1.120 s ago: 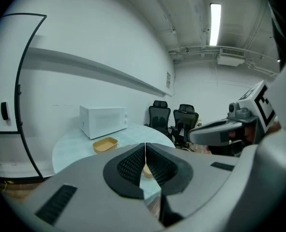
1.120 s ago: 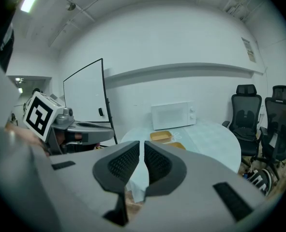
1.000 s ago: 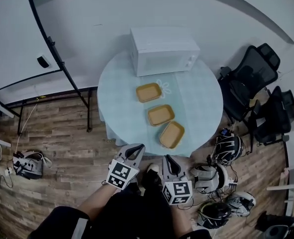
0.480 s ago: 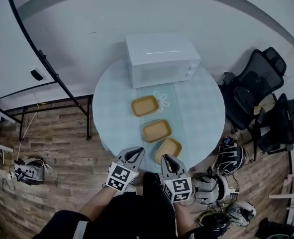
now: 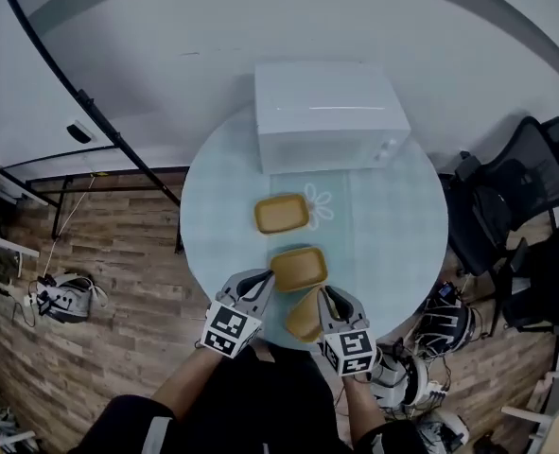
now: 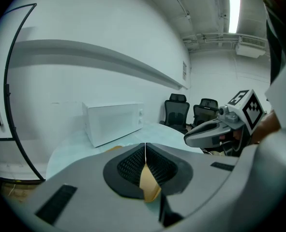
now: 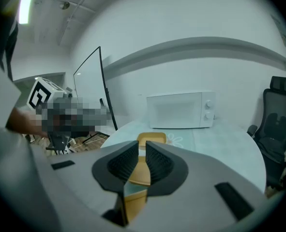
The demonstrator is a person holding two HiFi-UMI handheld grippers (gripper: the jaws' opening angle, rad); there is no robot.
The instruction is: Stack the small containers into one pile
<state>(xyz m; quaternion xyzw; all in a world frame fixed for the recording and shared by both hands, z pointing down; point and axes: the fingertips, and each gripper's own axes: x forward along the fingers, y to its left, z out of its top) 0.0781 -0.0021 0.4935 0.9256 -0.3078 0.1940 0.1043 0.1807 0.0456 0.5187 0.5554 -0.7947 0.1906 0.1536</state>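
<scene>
Three tan shallow containers lie in a row on the round table (image 5: 393, 225): the far one (image 5: 282, 214), the middle one (image 5: 299, 269) and the near one (image 5: 304, 316) by the front edge. My left gripper (image 5: 263, 278) is shut and empty, its tips beside the middle container's near left corner. My right gripper (image 5: 328, 294) hovers at the near container's right side. Its jaws are opening, a narrow gap shows, and nothing is between them. In the right gripper view the containers (image 7: 142, 170) line up beyond the gripper (image 7: 142, 146).
A white microwave (image 5: 328, 113) stands at the table's back. Office chairs (image 5: 515, 225) and helmets (image 5: 445, 324) are on the floor at the right. A black frame (image 5: 80, 102) and a bag (image 5: 63, 301) are at the left.
The view has come closer to the table. Both grippers have moved forward from over the floor to the table's front edge, beside the near and middle containers.
</scene>
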